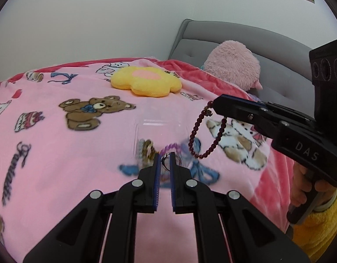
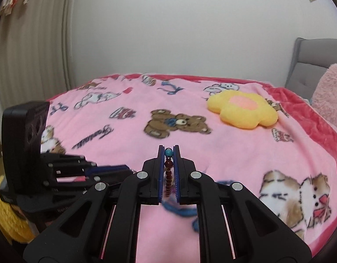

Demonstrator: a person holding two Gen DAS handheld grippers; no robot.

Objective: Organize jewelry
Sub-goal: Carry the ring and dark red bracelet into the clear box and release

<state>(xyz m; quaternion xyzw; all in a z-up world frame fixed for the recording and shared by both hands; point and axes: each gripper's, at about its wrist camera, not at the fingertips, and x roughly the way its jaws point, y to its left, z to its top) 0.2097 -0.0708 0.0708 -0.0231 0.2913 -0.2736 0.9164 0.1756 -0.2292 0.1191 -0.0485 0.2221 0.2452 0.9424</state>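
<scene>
Pinching a ring (image 1: 165, 161), the left claw (image 1: 165, 160); the right claw (image 2: 169, 155) grips a beaded bracelet (image 1: 203, 135).

A pink fleece blanket (image 2: 223, 153), printed with brown teddy bears, white-and-tan cats, blue bows and dark script, has a coral-red border. On its far right lies a yellow flower cushion (image 1: 146, 82) with a peach centre, beside a pale pink plush (image 1: 233, 65) and a grey headboard (image 1: 245, 37). Dark red beads (image 1: 203, 135) hang from a black right gripper (image 1: 215, 105); one bead is turquoise.
</scene>
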